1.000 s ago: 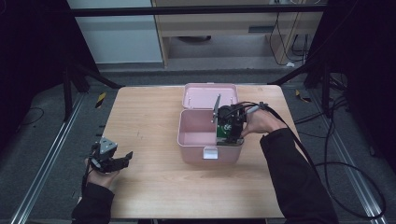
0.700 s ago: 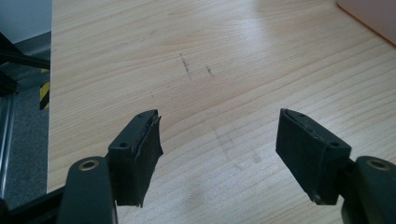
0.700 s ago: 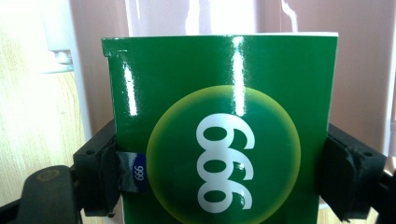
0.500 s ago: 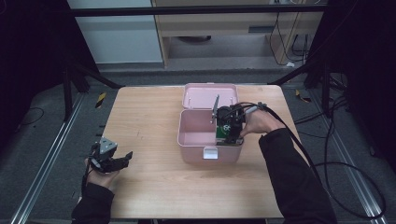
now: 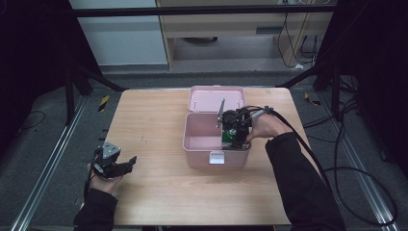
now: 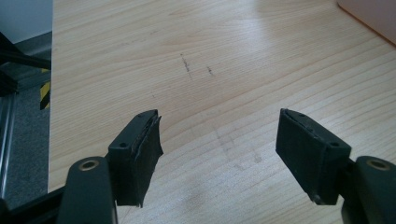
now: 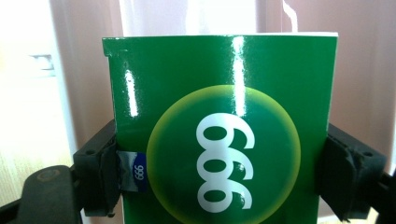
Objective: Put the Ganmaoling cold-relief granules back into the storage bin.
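Wood table (image 5: 159, 120), right tongs (image 5: 234, 139) pinching green "999" box (image 7: 219, 135) over pink case (image 5: 202, 144), left tongs (image 6: 219, 154) spread.

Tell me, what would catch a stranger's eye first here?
The pink case in the middle of the wooden table, its lid thrown back, stands out most. Next comes the glossy green box printed with 999, clamped between the right gripper's fingers and held over the case's right end. The left gripper rests open at the table's near left corner, holding nothing.

Left gripper (image 6: 219, 140) hovering with jaws spread wide over scuffed light wooden table (image 6: 224, 60); pink box corner (image 6: 373, 16) showing top right.
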{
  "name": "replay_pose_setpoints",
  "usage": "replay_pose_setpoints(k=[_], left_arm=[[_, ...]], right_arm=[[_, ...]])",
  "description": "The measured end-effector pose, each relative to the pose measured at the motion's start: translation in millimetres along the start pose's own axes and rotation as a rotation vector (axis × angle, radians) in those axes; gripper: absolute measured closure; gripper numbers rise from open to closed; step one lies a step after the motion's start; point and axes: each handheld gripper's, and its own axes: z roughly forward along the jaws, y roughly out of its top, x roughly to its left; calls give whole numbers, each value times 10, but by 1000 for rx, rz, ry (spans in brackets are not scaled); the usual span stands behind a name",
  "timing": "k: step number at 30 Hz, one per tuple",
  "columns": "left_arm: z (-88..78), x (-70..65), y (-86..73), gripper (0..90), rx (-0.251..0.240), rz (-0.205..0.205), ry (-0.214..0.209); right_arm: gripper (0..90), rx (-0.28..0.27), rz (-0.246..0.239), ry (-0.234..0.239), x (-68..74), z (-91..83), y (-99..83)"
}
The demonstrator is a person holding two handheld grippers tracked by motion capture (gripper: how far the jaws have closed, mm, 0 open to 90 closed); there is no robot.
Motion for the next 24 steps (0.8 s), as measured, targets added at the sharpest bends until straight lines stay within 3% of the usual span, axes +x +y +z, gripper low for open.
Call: replay_pose_setpoints(k=[16, 24], left_arm=[[0, 5, -2, 297, 1, 0, 0], [0, 3, -1, 296, 1, 1, 0]], right_arm=[[157, 2, -2, 24, -10, 69, 0], [149, 30, -12, 35, -1, 102, 1]])
